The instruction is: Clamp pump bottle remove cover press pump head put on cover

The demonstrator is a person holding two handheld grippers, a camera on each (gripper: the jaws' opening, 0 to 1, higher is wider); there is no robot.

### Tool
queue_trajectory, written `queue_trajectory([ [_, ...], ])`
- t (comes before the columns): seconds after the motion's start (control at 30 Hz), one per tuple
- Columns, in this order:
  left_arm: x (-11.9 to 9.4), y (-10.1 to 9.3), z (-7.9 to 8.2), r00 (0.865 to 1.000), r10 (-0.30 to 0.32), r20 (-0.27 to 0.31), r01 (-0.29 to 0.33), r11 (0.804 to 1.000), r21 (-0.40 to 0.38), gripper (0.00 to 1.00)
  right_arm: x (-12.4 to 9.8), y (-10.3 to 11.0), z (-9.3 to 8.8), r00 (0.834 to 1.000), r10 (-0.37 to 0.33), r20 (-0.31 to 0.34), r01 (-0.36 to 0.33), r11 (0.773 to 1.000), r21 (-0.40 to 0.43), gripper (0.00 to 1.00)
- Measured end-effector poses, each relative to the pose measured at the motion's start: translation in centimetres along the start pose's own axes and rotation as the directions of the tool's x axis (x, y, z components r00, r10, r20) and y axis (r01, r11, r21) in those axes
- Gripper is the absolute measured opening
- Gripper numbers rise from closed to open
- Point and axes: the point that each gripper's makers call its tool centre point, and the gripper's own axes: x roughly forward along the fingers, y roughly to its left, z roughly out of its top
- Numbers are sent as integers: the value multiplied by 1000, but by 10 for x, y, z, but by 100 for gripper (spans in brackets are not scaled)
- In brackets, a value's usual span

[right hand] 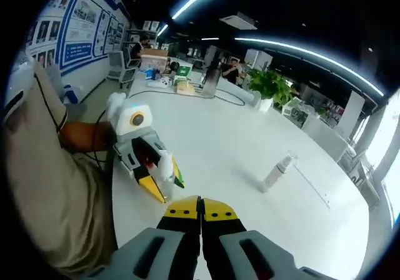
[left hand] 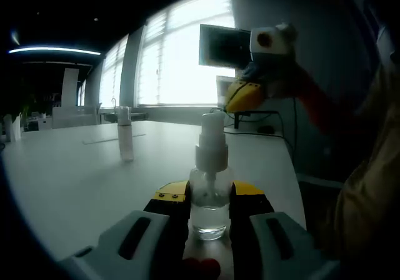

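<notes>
Pump bottle [left hand: 210, 186] clamped in left tool [left hand: 209, 200]; label unreadable; right tool [right hand: 200, 209] closed.

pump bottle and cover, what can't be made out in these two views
- Pump bottle, left gripper view: its base sides are hidden by the left gripper clamped on it; any label is unreadable against the window glare.
- Cover, right gripper view: too small to tell whether it is hollow.
- Right gripper: its jaws meet, nothing between them.
</notes>
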Motion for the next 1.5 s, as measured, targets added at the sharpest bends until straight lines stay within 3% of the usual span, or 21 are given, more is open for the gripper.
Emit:
queue_trajectory([
  [0.67, 0, -1, 1, 1000, -2, 0, 2, 1000, 1, 15, -6, -17, -36, 990, -113, 89, 103, 989, 108, 0],
  [1.2, 0, -1, 1, 1000, -3, 0, 3, 1000, 2, 15, -7, -23, -55, 966, -215, 143, 191, 967, 167, 0],
  [1.5, 0, -2, 1, 1000, -4, 0, 4, 1000, 3, 15, -4, -18, -60, 966, -213, 146, 190, 969, 157, 0],
])
